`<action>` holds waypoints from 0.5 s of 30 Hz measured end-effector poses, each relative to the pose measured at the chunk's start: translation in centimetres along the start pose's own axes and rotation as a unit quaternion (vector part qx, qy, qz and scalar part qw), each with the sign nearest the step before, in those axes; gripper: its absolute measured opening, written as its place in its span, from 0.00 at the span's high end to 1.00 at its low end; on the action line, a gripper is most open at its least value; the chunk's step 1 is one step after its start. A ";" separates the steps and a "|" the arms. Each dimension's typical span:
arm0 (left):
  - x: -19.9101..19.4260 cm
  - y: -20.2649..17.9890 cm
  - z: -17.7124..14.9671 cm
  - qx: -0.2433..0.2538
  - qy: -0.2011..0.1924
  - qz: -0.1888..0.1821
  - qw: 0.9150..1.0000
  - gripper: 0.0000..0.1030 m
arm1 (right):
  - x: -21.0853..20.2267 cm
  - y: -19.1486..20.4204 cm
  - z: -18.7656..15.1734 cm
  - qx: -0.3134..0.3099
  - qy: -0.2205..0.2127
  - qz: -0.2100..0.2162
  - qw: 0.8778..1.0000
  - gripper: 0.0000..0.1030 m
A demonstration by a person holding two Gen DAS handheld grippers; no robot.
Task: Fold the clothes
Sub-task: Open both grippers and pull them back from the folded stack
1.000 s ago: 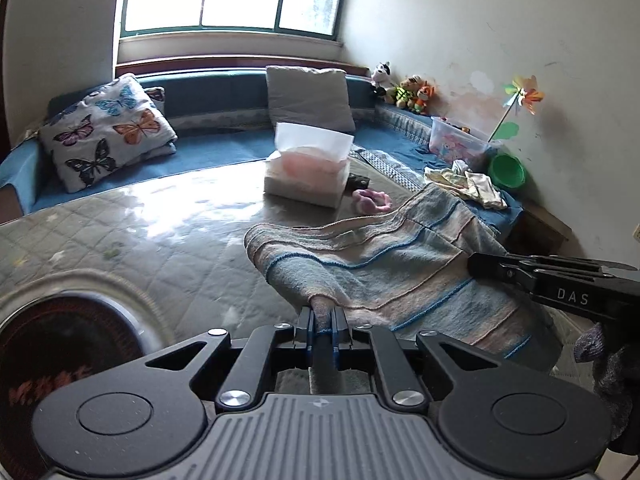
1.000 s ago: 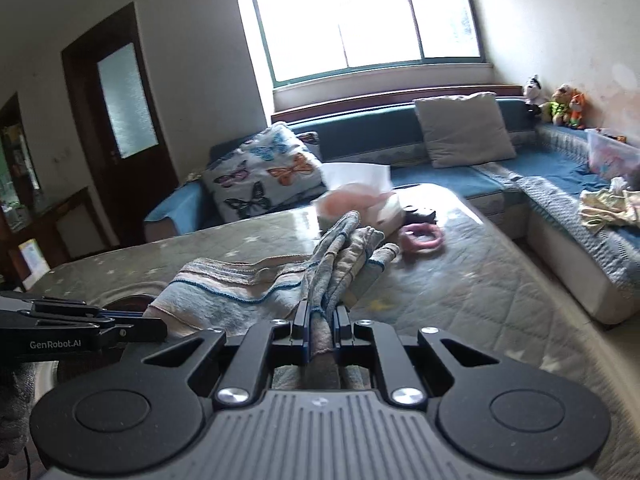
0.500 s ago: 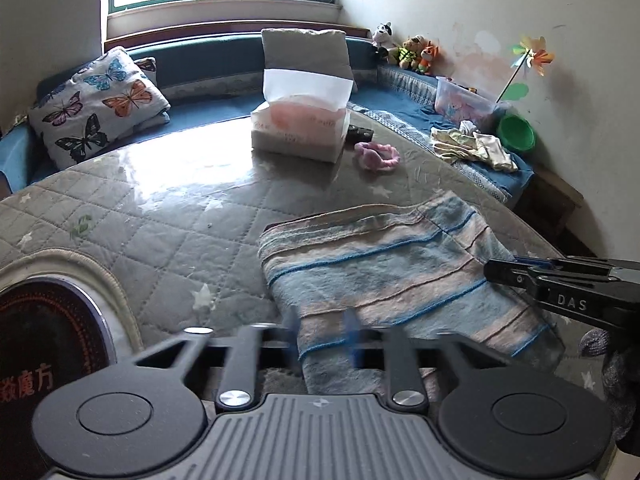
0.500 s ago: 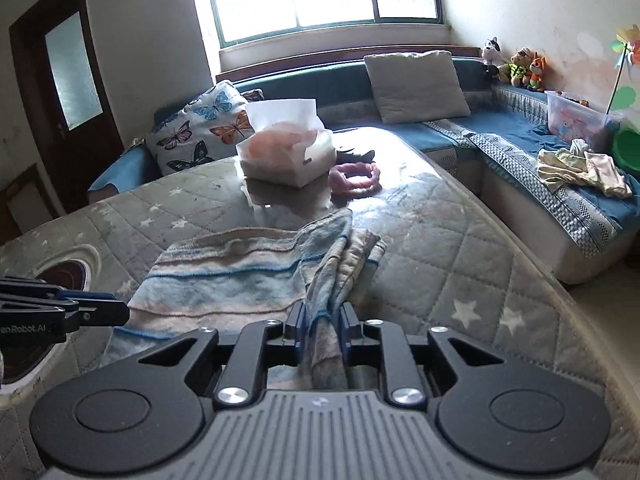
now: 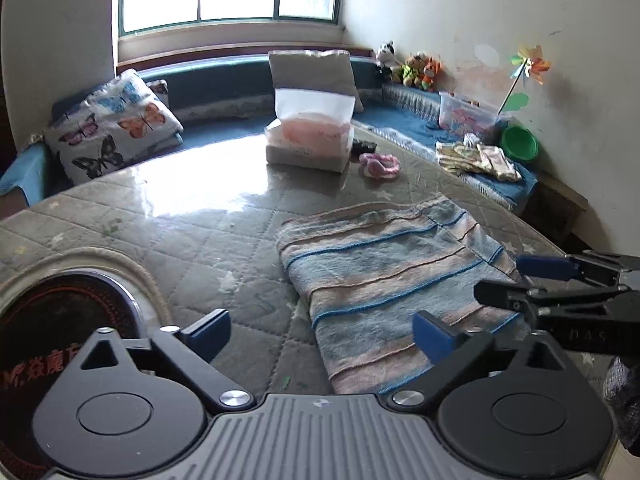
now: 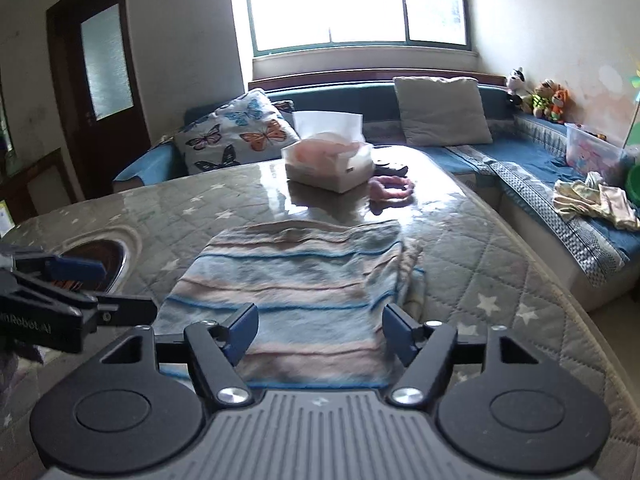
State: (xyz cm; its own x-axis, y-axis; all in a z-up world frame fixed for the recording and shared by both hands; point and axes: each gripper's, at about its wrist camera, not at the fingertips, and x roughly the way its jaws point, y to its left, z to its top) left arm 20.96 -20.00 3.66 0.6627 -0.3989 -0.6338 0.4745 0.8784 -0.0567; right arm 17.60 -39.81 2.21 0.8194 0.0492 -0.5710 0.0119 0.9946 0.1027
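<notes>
Both claws, left claw [image 5: 322, 330] and right claw [image 6: 319, 330], gape wide over one folded striped cloth [image 6: 296, 284].

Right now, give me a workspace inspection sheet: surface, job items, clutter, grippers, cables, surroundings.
Surface: quilted table cover, glossy at the far end.
Job's things: striped towel lying folded, flat, held by neither gripper.
Clutter: tissue box, pink ring, round inset plate.
Grippers: left gripper and right gripper both open over the towel's near edge.
Cables: nothing seen.
Surroundings: blue sofa, butterfly pillow, window, door.
</notes>
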 end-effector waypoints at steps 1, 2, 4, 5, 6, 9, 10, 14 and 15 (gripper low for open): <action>-0.4 0.1 -0.2 0.002 -0.005 0.002 1.000 0.00 | -0.2 0.3 -0.3 -0.005 -0.001 0.000 1.000 0.26; -0.7 0.2 -0.5 0.004 -0.009 0.003 1.000 0.00 | -0.5 0.6 -0.5 -0.009 -0.001 0.001 1.000 0.21; -1.4 0.4 -1.1 0.006 -0.016 0.006 1.000 0.00 | -0.9 1.1 -1.0 -0.017 -0.003 0.000 1.000 0.20; -1.7 0.6 -1.3 0.006 -0.020 0.007 1.000 0.00 | -1.1 1.4 -1.3 -0.021 -0.004 -0.002 1.000 0.16; -2.0 0.7 -1.6 0.004 -0.024 0.007 1.000 0.00 | -1.4 1.7 -1.6 -0.025 -0.005 -0.003 1.000 0.14; -3.1 0.8 -2.4 0.006 -0.033 0.007 0.999 0.00 | -2.0 2.3 -2.2 -0.028 -0.009 -0.012 1.000 0.10; -3.4 0.8 -2.7 0.009 -0.036 0.007 0.999 0.00 | -2.2 2.5 -2.4 -0.027 -0.011 -0.013 0.999 0.05; -4.8 0.8 -4.1 0.011 -0.039 0.008 0.999 0.00 | -3.2 3.2 -3.3 -0.031 -0.020 -0.017 0.999 0.00; -5.1 0.9 -4.4 0.009 -0.039 0.007 0.999 0.00 | -3.3 3.3 -3.4 -0.033 -0.022 -0.015 0.999 0.00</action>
State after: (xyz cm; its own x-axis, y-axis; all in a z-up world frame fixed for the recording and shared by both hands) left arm 15.45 -16.06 3.49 0.7126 -0.4059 -0.5723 0.4739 0.8799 -0.0340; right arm 12.97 -36.35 1.67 0.8441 0.0175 -0.5358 -0.0009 0.9995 0.0312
